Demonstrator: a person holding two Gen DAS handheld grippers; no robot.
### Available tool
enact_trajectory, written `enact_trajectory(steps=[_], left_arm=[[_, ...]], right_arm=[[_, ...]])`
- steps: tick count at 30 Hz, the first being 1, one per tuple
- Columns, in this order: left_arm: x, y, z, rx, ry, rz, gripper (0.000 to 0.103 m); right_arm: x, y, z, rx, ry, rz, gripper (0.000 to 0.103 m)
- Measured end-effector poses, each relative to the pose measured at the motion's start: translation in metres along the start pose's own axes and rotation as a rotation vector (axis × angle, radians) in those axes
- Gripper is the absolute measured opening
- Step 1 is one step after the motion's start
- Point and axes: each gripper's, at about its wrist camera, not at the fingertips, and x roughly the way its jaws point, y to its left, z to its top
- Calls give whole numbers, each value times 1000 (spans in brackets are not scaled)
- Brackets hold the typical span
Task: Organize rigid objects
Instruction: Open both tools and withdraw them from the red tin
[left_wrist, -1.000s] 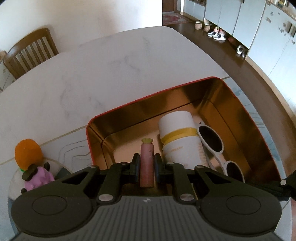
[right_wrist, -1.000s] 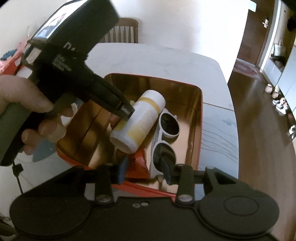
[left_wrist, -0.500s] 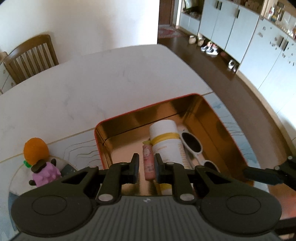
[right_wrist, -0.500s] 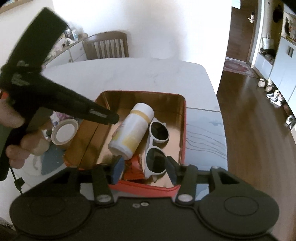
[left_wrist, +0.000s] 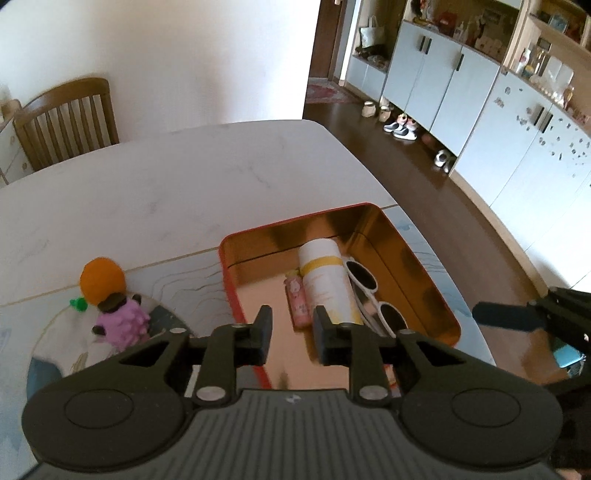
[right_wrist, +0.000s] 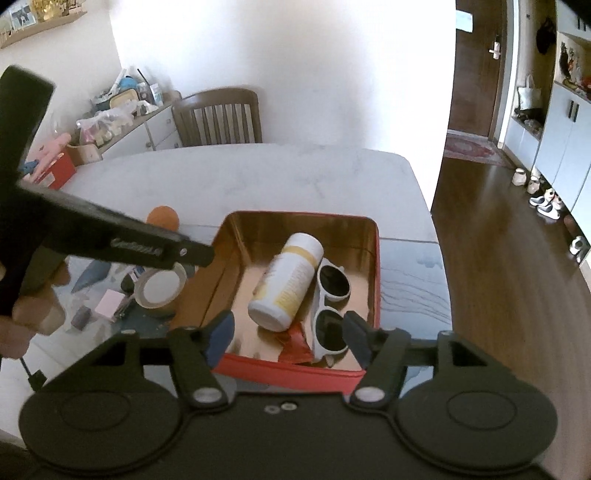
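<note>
A pale marble desk (left_wrist: 166, 192) fills both views, a wooden chair (right_wrist: 218, 118) behind it. Centre frame sits our red tin (right_wrist: 375, 266), and in it lie the white bottle (right_wrist: 286, 282), the sunglasses (right_wrist: 330, 306) just right of it, and the pink tube (left_wrist: 297, 299) at the bottle's left. Our left tool (left_wrist: 291, 334) is opening, nothing between its jaws. Our right tool (right_wrist: 288, 338) is spreading too, empty, above the tin's near edge.

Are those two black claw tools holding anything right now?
No. The left gripper and right gripper both have their jaws opening with nothing between them. The small pink tube lies loose in the red tin.
</note>
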Motion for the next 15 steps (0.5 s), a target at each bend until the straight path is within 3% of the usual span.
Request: enact_trajectory(steps=[7, 9, 10, 15], left_arm=[[-29, 23, -14, -11, -36, -15, 34], [-37, 32, -18, -15, -51, -11, 61], [-42, 37, -21, -17, -64, -2, 66], [-60, 64, -31, -20, -89, 11, 67]], right_arm=[[-8, 18, 2, 28, -35, 13, 78], [-9, 25, 3, 30, -43, 14, 80], [-9, 29, 4, 32, -48, 17, 82], [-9, 51, 4, 43, -75, 40, 92]])
